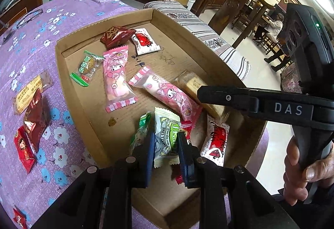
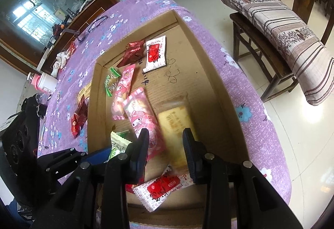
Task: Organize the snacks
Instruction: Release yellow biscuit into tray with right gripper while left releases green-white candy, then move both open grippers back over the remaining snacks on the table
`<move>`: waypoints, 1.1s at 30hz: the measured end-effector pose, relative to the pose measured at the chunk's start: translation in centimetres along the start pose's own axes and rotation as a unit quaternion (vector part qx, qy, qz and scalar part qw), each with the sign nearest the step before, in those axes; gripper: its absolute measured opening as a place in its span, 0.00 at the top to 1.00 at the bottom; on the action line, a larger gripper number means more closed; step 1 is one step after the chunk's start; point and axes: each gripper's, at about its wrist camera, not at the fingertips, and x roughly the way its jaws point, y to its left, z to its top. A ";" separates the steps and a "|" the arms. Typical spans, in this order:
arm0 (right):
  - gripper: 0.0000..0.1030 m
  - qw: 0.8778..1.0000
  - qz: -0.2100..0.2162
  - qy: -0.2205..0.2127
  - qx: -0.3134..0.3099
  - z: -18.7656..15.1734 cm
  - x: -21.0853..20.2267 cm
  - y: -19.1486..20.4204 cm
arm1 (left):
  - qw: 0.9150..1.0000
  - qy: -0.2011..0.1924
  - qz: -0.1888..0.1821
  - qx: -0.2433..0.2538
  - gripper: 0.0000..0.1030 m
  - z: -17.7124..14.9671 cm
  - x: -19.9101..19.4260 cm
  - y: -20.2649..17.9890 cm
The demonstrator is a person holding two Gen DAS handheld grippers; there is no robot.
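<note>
Left wrist view puts your left claw [image 1: 166,146] clenched on a green-and-white lime snack packet [image 1: 167,137] over the cardboard tray [image 1: 83,91]. Your right claw [image 2: 166,145] grips the yellow cake bar [image 2: 174,122] just above the tray floor. More snacks lie on the counter's purple flowered cloth [image 1: 62,18], eyeglasses [image 1: 29,18] farther back. A cushioned wooden bench [image 2: 271,20] stands on pale floor tiles.

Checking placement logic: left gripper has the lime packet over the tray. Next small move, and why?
Probably open the left gripper and drop the lime packet: its pads pinch the packet over the cardboard tray, where other snacks already lie.
</note>
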 end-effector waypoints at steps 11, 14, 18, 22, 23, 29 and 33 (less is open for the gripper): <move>0.63 1.000 -0.008 -0.021 0.001 -0.4 -1.4 0.2 | 1.000 -0.022 0.016 0.015 0.61 -0.4 -1.2 -0.4; 0.62 1.000 -0.010 -0.027 0.003 -0.5 -1.8 0.2 | 0.999 -0.028 0.017 0.020 0.61 -0.5 -1.5 -0.6; 0.62 0.999 -0.013 -0.033 0.005 -0.9 -2.2 0.5 | 0.999 -0.037 0.021 0.031 0.61 -0.8 -2.3 -0.9; 0.62 0.999 -0.016 -0.039 0.005 -1.2 -2.6 0.8 | 0.998 -0.046 0.023 0.033 0.61 -1.0 -3.0 -0.9; 0.62 0.999 -0.016 -0.040 0.005 -1.3 -2.7 0.9 | 0.998 -0.047 0.024 0.032 0.61 -1.1 -3.2 -0.8; 0.57 0.999 -0.020 -0.045 0.005 -1.9 -3.0 1.7 | 0.998 -0.056 0.027 0.027 0.61 -1.8 -4.1 -0.3; 0.53 0.998 -0.024 -0.051 -0.001 -2.1 -3.2 2.5 | 0.997 -0.066 0.031 0.023 0.61 -2.3 -5.1 0.3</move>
